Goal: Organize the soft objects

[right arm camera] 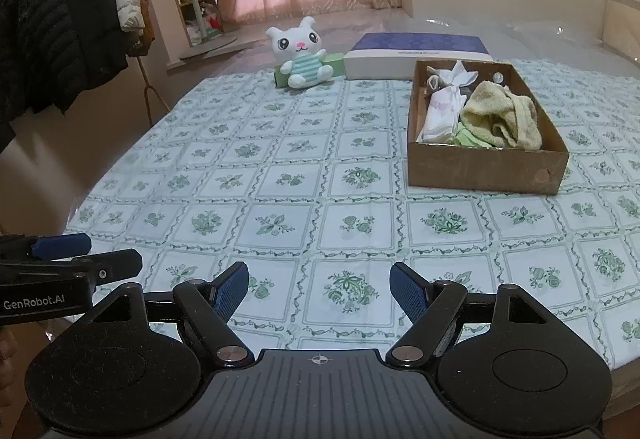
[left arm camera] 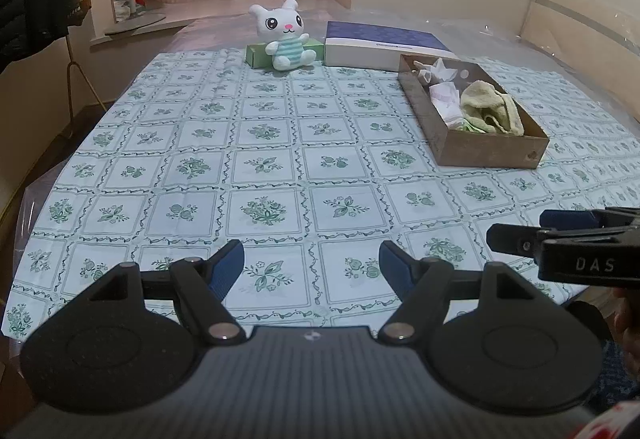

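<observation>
The brown cardboard box (right arm camera: 486, 169), at about two o'clock on the green-and-white floral tabletop (right arm camera: 280, 191), already holds a crumpled yellow-green terry towel (right arm camera: 500, 115), a folded white-and-pink cloth (right arm camera: 440, 113) and some small pale items at its far end that are too small to name; most of the sorting looks done; what appears left is the white plush rabbit in a green striped shirt (right arm camera: 302, 53), sitting at twelve o'clock against a flat green carton (right arm camera: 334, 65), beside a blue-and-white rectangular box (right arm camera: 416, 53), well apart from the cardboard box; the left gripper (left arm camera: 311, 259) and the right gripper (right arm camera: 319, 281) both hover over the near edge, fingers spread wide with nothing between them.
</observation>
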### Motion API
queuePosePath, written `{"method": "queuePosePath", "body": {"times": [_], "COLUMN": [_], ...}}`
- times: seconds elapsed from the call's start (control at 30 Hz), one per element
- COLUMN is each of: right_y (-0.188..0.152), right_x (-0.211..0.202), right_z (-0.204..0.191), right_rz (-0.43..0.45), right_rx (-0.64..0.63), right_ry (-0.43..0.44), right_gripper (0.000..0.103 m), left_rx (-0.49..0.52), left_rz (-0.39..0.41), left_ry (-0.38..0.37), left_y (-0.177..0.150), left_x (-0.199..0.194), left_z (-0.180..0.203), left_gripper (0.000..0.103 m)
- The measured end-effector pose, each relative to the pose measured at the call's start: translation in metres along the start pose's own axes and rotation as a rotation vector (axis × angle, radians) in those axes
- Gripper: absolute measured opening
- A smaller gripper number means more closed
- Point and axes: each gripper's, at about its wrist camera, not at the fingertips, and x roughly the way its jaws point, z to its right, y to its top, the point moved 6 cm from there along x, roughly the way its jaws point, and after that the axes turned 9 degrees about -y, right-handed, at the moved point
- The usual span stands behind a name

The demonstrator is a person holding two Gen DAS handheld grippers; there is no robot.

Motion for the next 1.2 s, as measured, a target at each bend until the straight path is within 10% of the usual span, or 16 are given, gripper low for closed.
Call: {"method": "queuePosePath", "body": {"times": [1.2], "right_y": [-0.001], "right_x": [0.018], "right_z": [0.001], "right_rz": [-0.022], "right_rx": [0.014], "right_ry": [0.005], "right_gripper": [0.077], "left_rx": [0.012], "left_rz": [-0.023], "left_ry": [-0.009], "left_y": [0.000], "left_x": [0.017], "left_z": [0.000], "left_gripper": [0.072]}}
